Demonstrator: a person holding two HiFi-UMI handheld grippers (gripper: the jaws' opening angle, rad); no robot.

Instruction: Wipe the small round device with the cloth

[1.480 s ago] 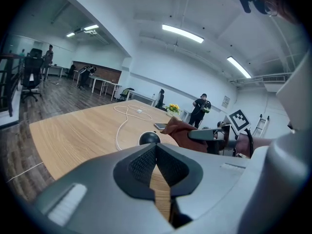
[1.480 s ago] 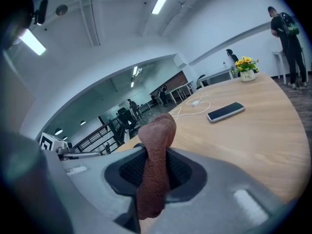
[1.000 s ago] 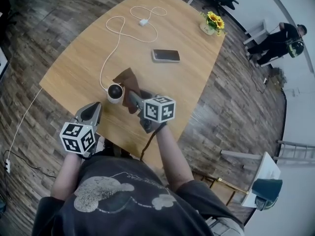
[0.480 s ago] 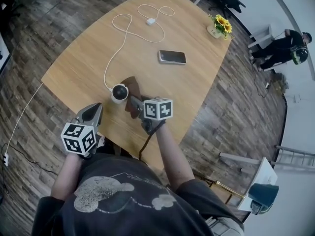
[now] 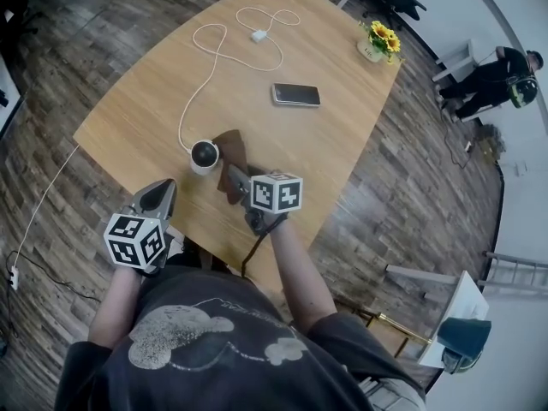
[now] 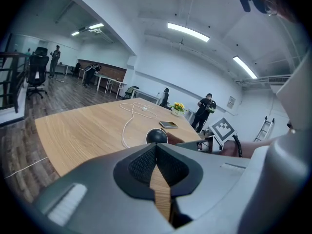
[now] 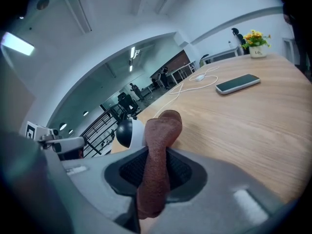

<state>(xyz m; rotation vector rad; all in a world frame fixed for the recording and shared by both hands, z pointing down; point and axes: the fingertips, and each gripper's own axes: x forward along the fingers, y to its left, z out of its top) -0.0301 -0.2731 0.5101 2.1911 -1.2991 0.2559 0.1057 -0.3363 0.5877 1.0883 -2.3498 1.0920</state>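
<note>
The small round device (image 5: 204, 155), white with a black dome, stands near the table's front edge, with a white cable running from it. A brown cloth (image 5: 231, 154) lies against its right side. My right gripper (image 5: 231, 175) is shut on the near end of that cloth; in the right gripper view the cloth (image 7: 159, 145) rises between the jaws beside the device (image 7: 128, 132). My left gripper (image 5: 159, 195) hovers at the table edge, left of and nearer than the device. Its jaws are shut with nothing in them, pointing towards the device (image 6: 157, 136).
On the wooden table (image 5: 137, 110) lie a phone (image 5: 296, 95), a looping white cable (image 5: 224, 51) with a plug (image 5: 258, 35), and a small pot of yellow flowers (image 5: 379, 39) at the far corner. A person (image 5: 492, 77) stands far right, on the wooden floor.
The head view has shifted a little. The right gripper still holds the cloth beside the device, and the left gripper stays at the table edge.
</note>
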